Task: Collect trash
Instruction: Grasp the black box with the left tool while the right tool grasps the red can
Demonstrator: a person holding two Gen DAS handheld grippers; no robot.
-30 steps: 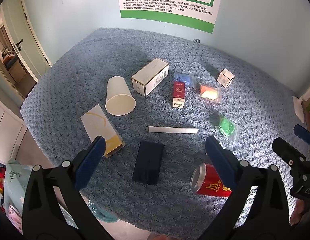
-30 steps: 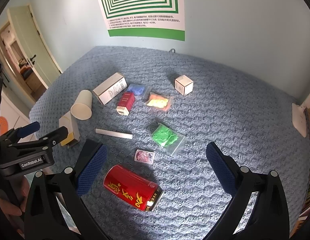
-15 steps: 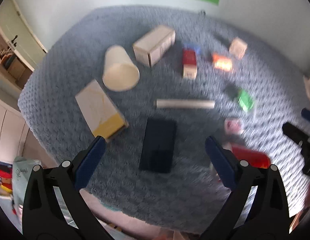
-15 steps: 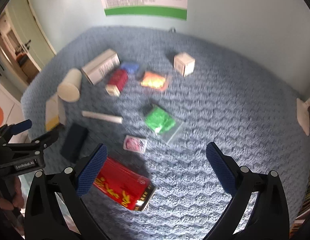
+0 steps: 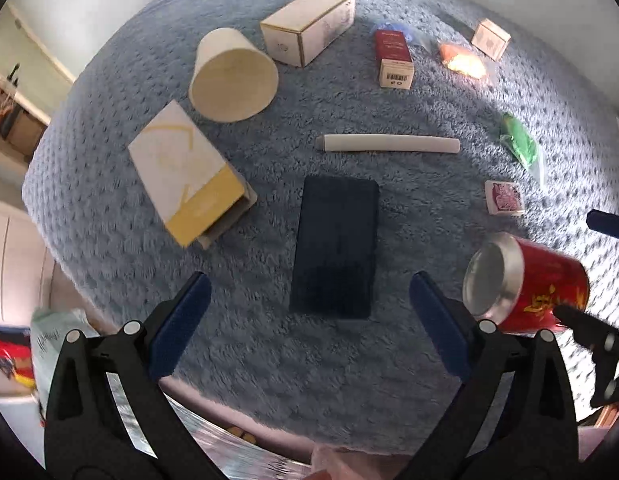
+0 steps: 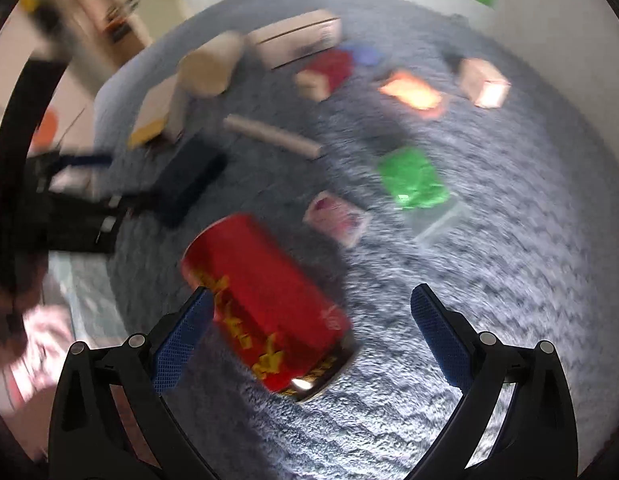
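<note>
A red drink can (image 6: pixel 265 304) lies on its side on the blue-grey blanket, between my right gripper's (image 6: pixel 309 328) open fingers, nearer the left one; it also shows in the left wrist view (image 5: pixel 529 286). My left gripper (image 5: pixel 307 320) is open and empty, just above a flat dark blue box (image 5: pixel 335 246). Around lie a paper cup (image 5: pixel 231 76), a white-yellow box (image 5: pixel 187 172), a cardboard box (image 5: pixel 309 26), a white stick (image 5: pixel 387 144), a red carton (image 5: pixel 395 58), a green bag (image 5: pixel 519 146), an orange bag (image 5: pixel 463 62) and a small pink packet (image 5: pixel 505 198).
The blanket (image 5: pixel 109 100) covers a rounded table whose front edge runs just under my left gripper. A small cube box (image 5: pixel 491 38) sits at the far right. Plastic bags (image 5: pixel 49 344) show below the edge at left. The right wrist view is motion-blurred.
Both grippers have moved down and forward toward the table. The can now sits between my right gripper's fingers, and the dark box is close under my left gripper.
</note>
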